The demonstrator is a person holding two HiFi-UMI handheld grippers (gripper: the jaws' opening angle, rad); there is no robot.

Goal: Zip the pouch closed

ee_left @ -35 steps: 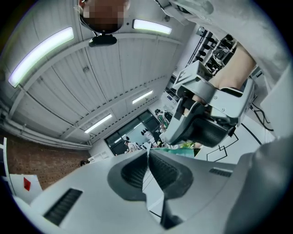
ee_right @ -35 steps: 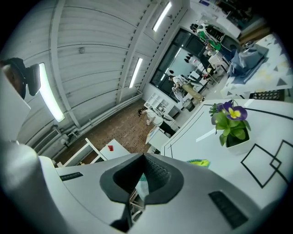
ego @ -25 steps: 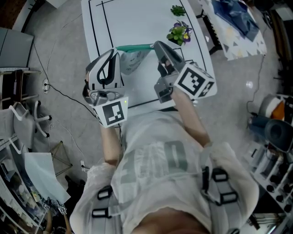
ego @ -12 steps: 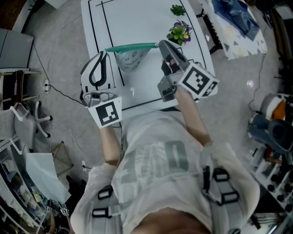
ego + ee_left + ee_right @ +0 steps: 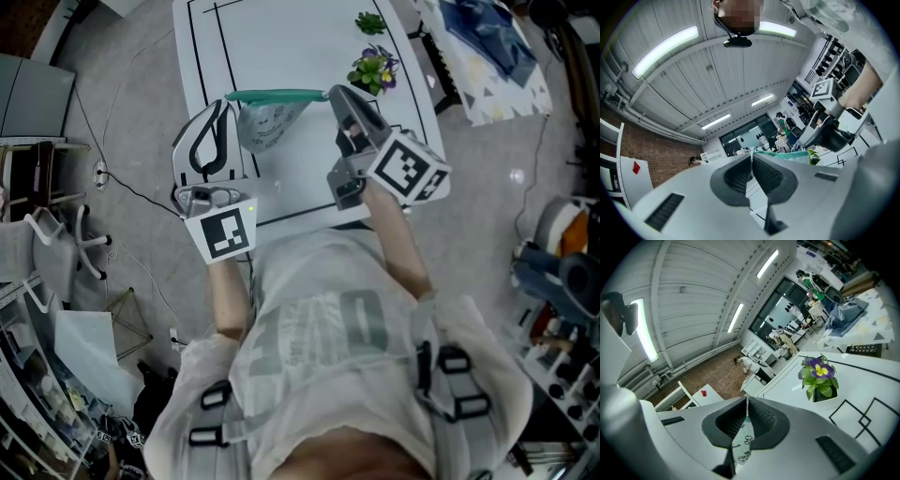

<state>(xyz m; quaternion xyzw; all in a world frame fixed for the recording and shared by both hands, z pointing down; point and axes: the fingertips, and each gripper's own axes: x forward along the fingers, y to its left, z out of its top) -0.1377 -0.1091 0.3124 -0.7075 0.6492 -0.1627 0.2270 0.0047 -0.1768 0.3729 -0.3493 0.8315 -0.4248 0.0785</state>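
A pale printed pouch (image 5: 267,124) with a green zipper strip (image 5: 278,95) hangs above the white table (image 5: 281,42), stretched between both grippers. My left gripper (image 5: 228,101) is at the strip's left end, shut on a thin pale tab (image 5: 751,161) of the zipper. Past its jaws, the left gripper view shows the green strip (image 5: 783,153) running to the right gripper (image 5: 825,136). My right gripper (image 5: 330,92) is shut on the pouch's right end. Printed fabric (image 5: 743,446) hangs below the shut right gripper (image 5: 746,411).
A potted purple flower (image 5: 373,70) stands just beyond the right gripper, also seen as the flower (image 5: 818,378) in the right gripper view. A small green plant (image 5: 368,22) sits farther back. A side table with blue cloth (image 5: 483,37) is at the upper right. Black lines mark the table.
My left gripper has slid left along the green zipper strip, so more of the strip and pouch now shows between the grippers. The right gripper has stayed put.
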